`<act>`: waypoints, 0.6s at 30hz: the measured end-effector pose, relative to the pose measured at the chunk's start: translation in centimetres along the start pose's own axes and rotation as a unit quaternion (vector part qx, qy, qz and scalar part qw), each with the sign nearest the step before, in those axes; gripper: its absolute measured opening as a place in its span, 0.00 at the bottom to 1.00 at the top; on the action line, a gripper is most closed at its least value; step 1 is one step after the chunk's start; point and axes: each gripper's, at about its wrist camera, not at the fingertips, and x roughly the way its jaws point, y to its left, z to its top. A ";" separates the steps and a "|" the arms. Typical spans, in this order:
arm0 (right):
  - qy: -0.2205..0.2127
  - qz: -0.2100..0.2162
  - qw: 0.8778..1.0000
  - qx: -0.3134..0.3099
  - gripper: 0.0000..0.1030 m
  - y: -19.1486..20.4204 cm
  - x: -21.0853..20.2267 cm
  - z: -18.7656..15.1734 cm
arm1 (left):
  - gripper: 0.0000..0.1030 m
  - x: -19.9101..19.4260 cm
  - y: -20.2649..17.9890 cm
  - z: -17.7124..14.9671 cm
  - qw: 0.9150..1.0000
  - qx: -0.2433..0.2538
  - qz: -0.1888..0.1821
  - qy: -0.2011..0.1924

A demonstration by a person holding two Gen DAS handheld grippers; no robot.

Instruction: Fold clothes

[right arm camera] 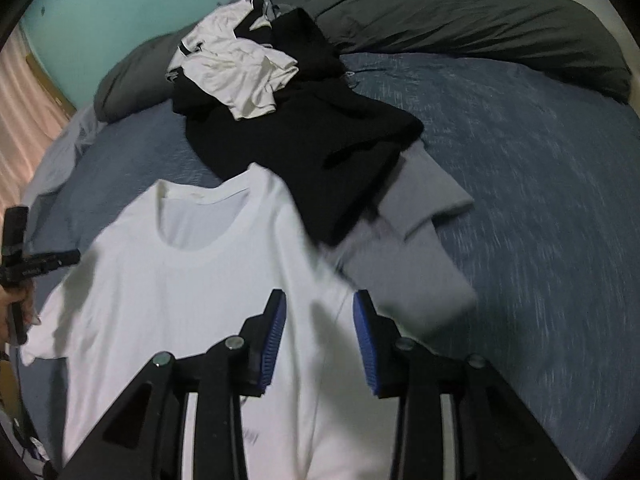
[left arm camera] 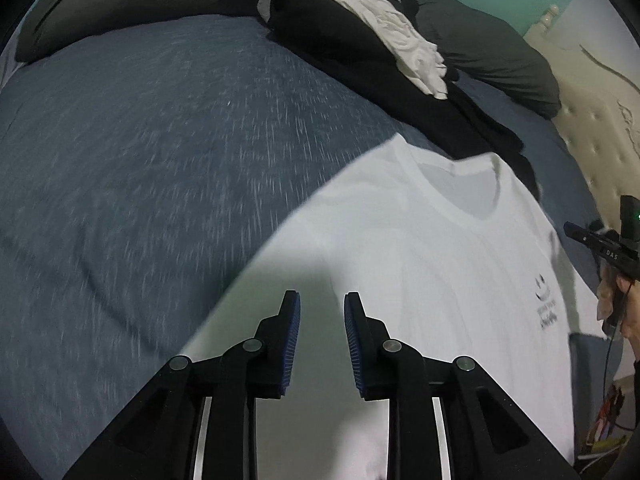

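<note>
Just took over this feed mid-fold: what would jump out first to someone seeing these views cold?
The white T-shirt spread flat, collar away from the cameras, on the blue bedspread fills the foreground. Both the left gripper and right gripper hang above it with jaws apart and nothing between them. Beyond the collar lies a heap of black and white clothes, with a grey garment at its near edge.

Near: left gripper (left arm camera: 322,300), jaws apart, nothing between, above white T-shirt (left arm camera: 420,248) spread flat on blue bedcover (left arm camera: 160,160). Far: heap of black and white clothes (left arm camera: 360,40) against grey duvet (left arm camera: 500,52). Far right edge: other gripper (left arm camera: 608,240), in a hand.
</note>
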 end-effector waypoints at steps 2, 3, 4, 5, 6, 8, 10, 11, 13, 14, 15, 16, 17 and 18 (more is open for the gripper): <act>0.009 -0.006 1.000 -0.013 0.34 0.0 1.5 0.8 | 0.29 1.1 0.0 1.2 1.000 0.005 0.002 -0.004; 0.015 -0.007 1.000 -0.020 0.34 0.1 2.2 1.0 | 0.32 1.6 0.0 1.7 1.000 0.007 0.002 -0.005; 0.020 -0.004 0.999 -0.027 0.34 0.2 2.8 1.1 | 0.34 2.0 0.1 2.1 1.000 0.008 0.004 -0.006; 0.023 -0.001 0.999 -0.033 0.34 0.3 3.1 1.0 | 0.34 2.4 0.1 2.5 1.000 0.009 0.007 -0.006; 0.027 0.003 0.999 -0.039 0.34 0.3 3.4 1.0 | 0.36 2.8 0.2 2.9 1.000 0.010 0.009 -0.006; 0.025 0.005 0.998 -0.049 0.24 0.5 3.6 0.9 | 0.38 3.7 0.3 3.1 1.000 0.012 0.017 -0.006; 0.016 0.001 0.999 -0.049 0.09 0.2 3.4 0.8 | 0.38 4.3 0.3 3.0 1.000 0.012 0.020 -0.004; 0.011 -0.002 0.999 -0.049 0.07 0.1 3.1 0.9 | 0.38 4.6 0.3 2.9 1.000 0.011 0.018 -0.001; -0.001 -0.011 0.999 -0.053 0.03 0.0 2.4 1.0 | 0.37 4.9 0.3 2.7 1.000 0.010 0.017 -0.002; -0.007 -0.013 0.998 -0.056 0.03 0.0 2.0 1.1 | 0.37 4.9 0.3 2.7 1.000 0.011 0.017 -0.002; -0.012 -0.017 0.998 -0.060 0.03 0.0 1.7 1.2 | 0.29 4.9 0.3 2.7 1.000 0.013 0.018 -0.002; -0.016 -0.022 0.998 -0.065 0.03 0.1 1.4 1.3 | 0.19 4.9 0.3 2.7 1.000 0.014 0.018 -0.003; -0.019 -0.028 0.997 -0.069 0.03 0.1 1.1 1.5 | 0.14 4.9 0.2 2.7 1.000 0.016 0.019 -0.003; -0.022 -0.033 0.997 -0.073 0.03 0.1 0.8 1.7 | 0.07 5.0 0.2 2.7 1.000 0.017 0.020 -0.003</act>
